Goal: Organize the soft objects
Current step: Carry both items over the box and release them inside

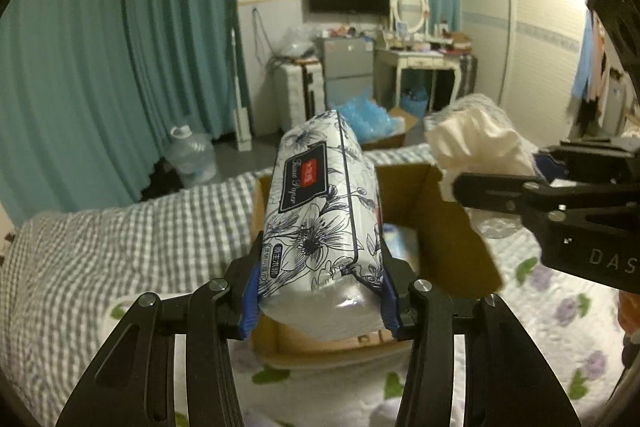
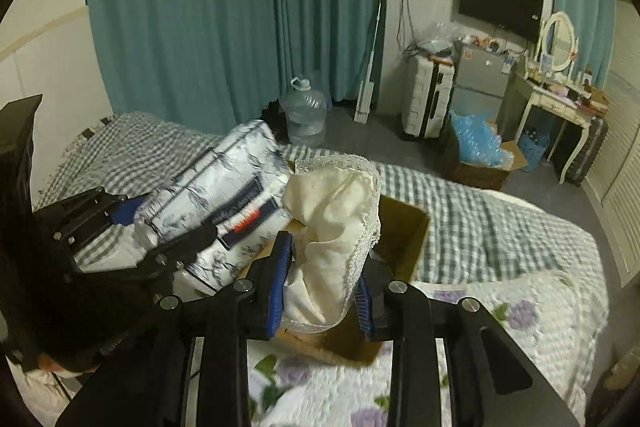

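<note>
**Tissue pack and lace cloth held over the box**

The left hand-held gripper (image 1: 320, 297) is clamped on the near end of a floral-printed tissue paper pack (image 1: 320, 203), its blue pads pressing in on both sides. The pack's long axis runs away from the gripper — up and forward, its far end pointing toward the room's far wall. It hangs in the air directly above an open cardboard box (image 1: 444, 227) that sits on the bed (image 1: 120, 247).

The right hand-held gripper (image 2: 320, 289) is closed on a cream cloth with lace trim (image 2: 340, 223). The cloth is bunched and rises upright from between the fingers, its lace edge curling over the top. It too is held aloft, just above the box's near rim (image 2: 404, 227) and just beside the tissue pack (image 2: 224, 187); whether the two touch, I cannot tell.

Inside the box something pale blue and white (image 1: 400, 243) lies at the bottom. The bed carries a grey checked cover (image 2: 480, 219) and a white quilt with purple flowers (image 2: 532, 311).
</note>
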Demonstrator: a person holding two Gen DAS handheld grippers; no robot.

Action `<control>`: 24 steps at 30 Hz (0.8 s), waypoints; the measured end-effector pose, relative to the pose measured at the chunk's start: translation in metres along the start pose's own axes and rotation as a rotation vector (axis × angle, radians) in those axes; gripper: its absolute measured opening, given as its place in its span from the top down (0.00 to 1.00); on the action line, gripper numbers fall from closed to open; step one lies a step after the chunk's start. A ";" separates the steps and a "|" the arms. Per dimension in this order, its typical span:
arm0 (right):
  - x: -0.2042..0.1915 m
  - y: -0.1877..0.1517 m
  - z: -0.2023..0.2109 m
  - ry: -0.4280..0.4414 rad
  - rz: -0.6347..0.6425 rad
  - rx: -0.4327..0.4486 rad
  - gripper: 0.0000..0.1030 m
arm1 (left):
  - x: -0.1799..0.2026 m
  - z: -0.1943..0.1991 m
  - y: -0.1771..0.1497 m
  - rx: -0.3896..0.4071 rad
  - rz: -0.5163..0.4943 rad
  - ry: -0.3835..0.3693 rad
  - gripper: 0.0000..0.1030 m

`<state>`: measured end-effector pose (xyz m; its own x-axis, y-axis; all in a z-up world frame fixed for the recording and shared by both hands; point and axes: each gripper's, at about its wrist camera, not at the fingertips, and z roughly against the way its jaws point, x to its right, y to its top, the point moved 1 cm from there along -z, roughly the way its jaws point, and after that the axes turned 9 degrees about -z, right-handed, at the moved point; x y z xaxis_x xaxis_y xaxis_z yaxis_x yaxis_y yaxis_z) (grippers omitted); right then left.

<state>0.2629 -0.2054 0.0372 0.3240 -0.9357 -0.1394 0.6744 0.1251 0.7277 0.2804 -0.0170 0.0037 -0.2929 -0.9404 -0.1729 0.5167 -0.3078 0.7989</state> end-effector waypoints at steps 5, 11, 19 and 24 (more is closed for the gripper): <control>0.012 -0.009 -0.054 -0.059 0.003 -0.039 0.64 | 0.006 -0.035 -0.012 -0.025 -0.052 -0.006 0.50; 0.043 -0.015 -0.069 -0.036 -0.104 -0.034 0.24 | 0.000 -0.046 -0.015 -0.038 -0.025 -0.001 0.38; 0.059 0.000 -0.017 -0.081 -0.139 0.033 0.12 | -0.009 -0.005 0.008 0.019 0.016 0.038 0.26; 0.045 0.006 0.046 -0.110 -0.101 0.089 0.11 | -0.002 0.067 0.028 0.131 0.021 0.061 0.22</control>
<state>0.2507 -0.2623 0.0663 0.1795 -0.9732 -0.1438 0.6365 0.0034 0.7713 0.2416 -0.0141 0.0648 -0.2317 -0.9548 -0.1865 0.4118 -0.2699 0.8704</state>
